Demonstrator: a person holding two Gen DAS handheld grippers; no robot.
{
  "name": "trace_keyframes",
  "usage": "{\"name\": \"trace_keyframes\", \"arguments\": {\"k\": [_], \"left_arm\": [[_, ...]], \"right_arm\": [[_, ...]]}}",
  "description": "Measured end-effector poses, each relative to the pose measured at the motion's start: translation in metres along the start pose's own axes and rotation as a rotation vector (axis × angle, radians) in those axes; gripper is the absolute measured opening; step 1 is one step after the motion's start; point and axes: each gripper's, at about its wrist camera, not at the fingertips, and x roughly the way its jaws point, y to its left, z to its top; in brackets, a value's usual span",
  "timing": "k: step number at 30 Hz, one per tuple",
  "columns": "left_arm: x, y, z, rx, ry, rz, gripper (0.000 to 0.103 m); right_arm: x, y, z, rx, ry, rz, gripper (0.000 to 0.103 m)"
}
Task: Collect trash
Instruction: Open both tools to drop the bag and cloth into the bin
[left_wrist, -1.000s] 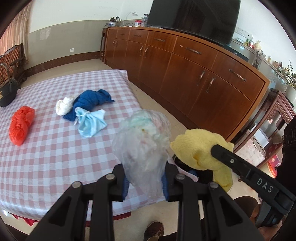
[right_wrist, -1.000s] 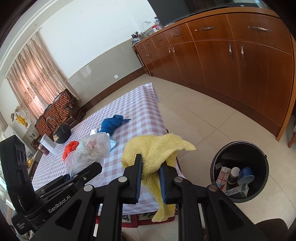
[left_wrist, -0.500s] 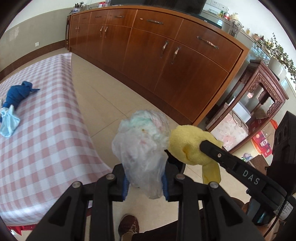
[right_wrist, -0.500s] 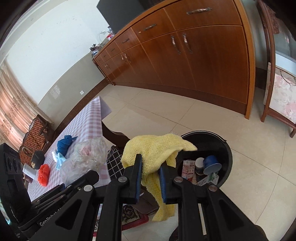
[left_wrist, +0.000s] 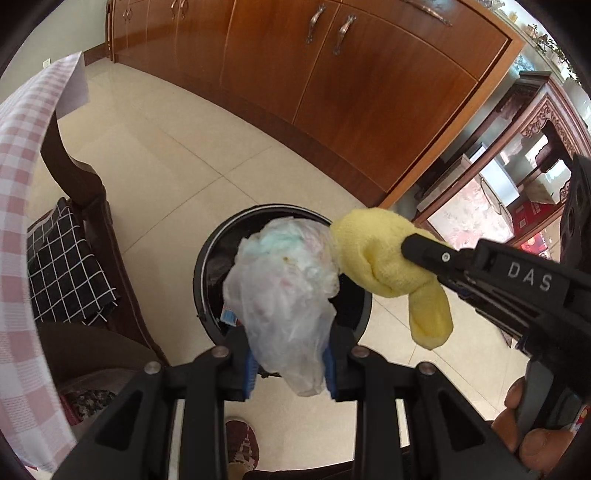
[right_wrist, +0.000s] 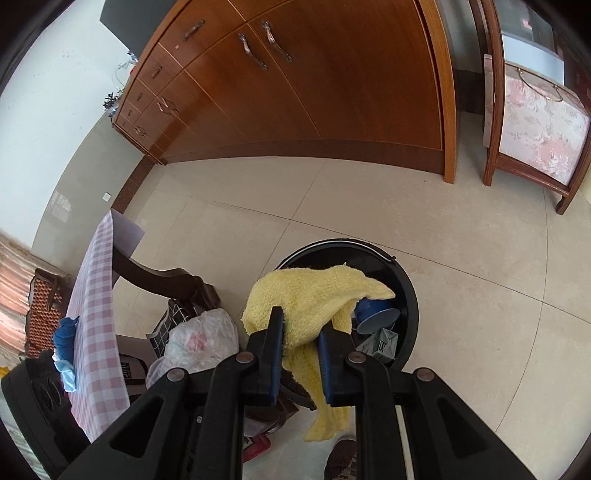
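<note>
My left gripper (left_wrist: 290, 365) is shut on a crumpled clear plastic bag (left_wrist: 284, 295) stuffed with pale waste, held just above a black round bin (left_wrist: 207, 266) on the floor. My right gripper (right_wrist: 301, 332) is shut on a yellow cloth (right_wrist: 310, 295) that droops over the same black bin (right_wrist: 406, 288). Inside the bin lie a blue cup (right_wrist: 376, 314) and small cartons (right_wrist: 382, 343). In the left wrist view the yellow cloth (left_wrist: 376, 258) and the right gripper's finger (left_wrist: 436, 254) sit right beside the bag. The plastic bag (right_wrist: 203, 339) shows at the left of the right wrist view.
A table with a pink checked cloth (left_wrist: 18, 177) and a dark wooden chair (left_wrist: 85, 206) with a black grid cushion (left_wrist: 62, 266) stand left of the bin. A brown cabinet (right_wrist: 314, 81) lines the far wall, a flower-patterned stool (right_wrist: 535, 125) beside it. Blue rags (right_wrist: 66, 336) lie on the table.
Both grippers swung away from the table and dropped toward the floor, carrying the bag and the cloth. The bin now sits directly under them; both grips stayed the same.
</note>
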Motion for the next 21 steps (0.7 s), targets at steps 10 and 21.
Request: {"name": "trace_keyframes", "arguments": {"k": [10, 21], "left_arm": [[0.031, -0.004, 0.003, 0.005, 0.057, 0.055, 0.068], [-0.017, -0.006, 0.009, 0.033, -0.050, 0.070, 0.070]], "right_arm": [[0.041, -0.012, 0.011, 0.062, 0.060, -0.049, 0.038], [-0.004, -0.001, 0.003, 0.040, -0.055, -0.065, 0.047]]}}
